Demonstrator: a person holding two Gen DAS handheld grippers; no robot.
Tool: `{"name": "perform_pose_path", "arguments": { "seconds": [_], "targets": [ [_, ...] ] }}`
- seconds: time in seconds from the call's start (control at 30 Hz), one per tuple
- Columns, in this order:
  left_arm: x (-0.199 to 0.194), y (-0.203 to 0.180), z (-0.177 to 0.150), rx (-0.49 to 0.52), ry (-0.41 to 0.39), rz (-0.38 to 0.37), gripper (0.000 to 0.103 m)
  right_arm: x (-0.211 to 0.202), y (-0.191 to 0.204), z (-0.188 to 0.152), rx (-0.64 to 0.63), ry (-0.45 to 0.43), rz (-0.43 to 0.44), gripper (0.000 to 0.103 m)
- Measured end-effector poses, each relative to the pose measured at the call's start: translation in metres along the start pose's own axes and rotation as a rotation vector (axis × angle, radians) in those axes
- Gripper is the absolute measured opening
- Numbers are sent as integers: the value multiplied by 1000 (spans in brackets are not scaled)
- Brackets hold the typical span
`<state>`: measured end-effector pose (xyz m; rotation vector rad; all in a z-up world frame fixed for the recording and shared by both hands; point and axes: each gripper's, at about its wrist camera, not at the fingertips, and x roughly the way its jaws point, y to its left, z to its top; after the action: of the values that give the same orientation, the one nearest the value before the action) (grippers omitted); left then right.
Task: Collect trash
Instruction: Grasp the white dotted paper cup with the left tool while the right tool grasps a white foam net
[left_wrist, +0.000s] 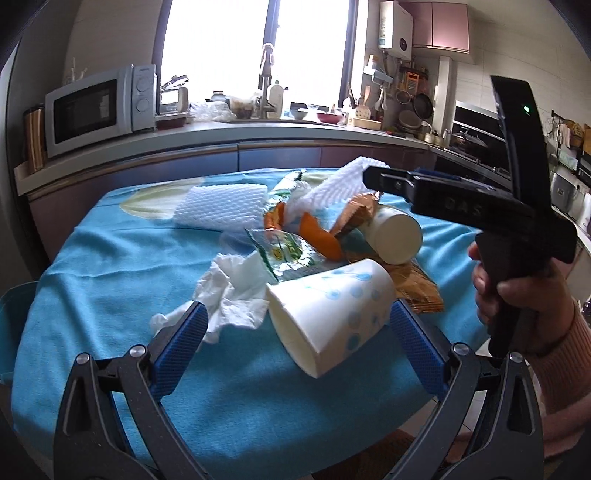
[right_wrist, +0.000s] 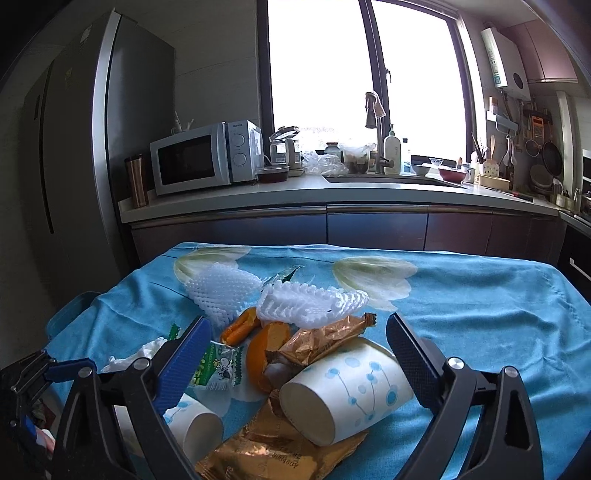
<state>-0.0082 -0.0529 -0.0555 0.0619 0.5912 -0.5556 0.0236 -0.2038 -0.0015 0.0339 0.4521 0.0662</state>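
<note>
Trash lies heaped on a blue cloth-covered table (left_wrist: 110, 295). A dotted paper cup (left_wrist: 332, 314) lies on its side between the wide-apart fingers of my left gripper (left_wrist: 299, 332), which is open. Beside it are a crumpled tissue (left_wrist: 229, 291), a green wrapper (left_wrist: 284, 254), orange peel (left_wrist: 321, 236) and white foam nets (left_wrist: 221, 206). A second dotted cup (right_wrist: 343, 391) lies between the spread fingers of my right gripper (right_wrist: 299, 347), also open. Gold wrappers (right_wrist: 321, 341) lie around it. A hand (left_wrist: 517, 295) holds the right gripper (left_wrist: 373, 177) over the pile.
A blue plastic object (right_wrist: 74, 306) sits off the table's left edge. Behind the table runs a kitchen counter (right_wrist: 332, 195) with a microwave (right_wrist: 199, 158) and sink tap (right_wrist: 376, 122). A tall fridge (right_wrist: 92, 129) stands at the left. Bare cloth (right_wrist: 498, 306) spreads to the right.
</note>
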Motion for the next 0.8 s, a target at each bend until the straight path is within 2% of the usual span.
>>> {"name": "perform_pose_path", "arguments": {
  "seconds": [0.03,0.13,0.17,0.23,0.33,0.43,0.5,0.63,0.8],
  "targets": [
    [5,0,0,-5,23,-20,95,5,-1,3,-9,5,-3,89],
    [15,2,-2,-42,81,-91,78,21,-3,11,-35,37,-5,83],
    [19,3,-3,-52,95,-109,69,26,-3,12,-46,49,2,79],
    [23,5,-5,-71,112,-132,62,33,-4,13,-66,74,12,69],
    [25,9,-5,-97,127,-178,39,38,-5,13,-85,107,53,38],
    [23,13,-5,-105,126,-200,26,36,-6,13,-84,113,83,24],
    [18,16,-4,-110,117,-221,20,33,-6,15,-84,108,98,10],
    [2,16,-1,-87,85,-245,4,20,-4,23,-78,81,134,10],
    [-28,25,7,-77,18,-257,4,-4,3,38,-66,28,180,10]
  ]
}}
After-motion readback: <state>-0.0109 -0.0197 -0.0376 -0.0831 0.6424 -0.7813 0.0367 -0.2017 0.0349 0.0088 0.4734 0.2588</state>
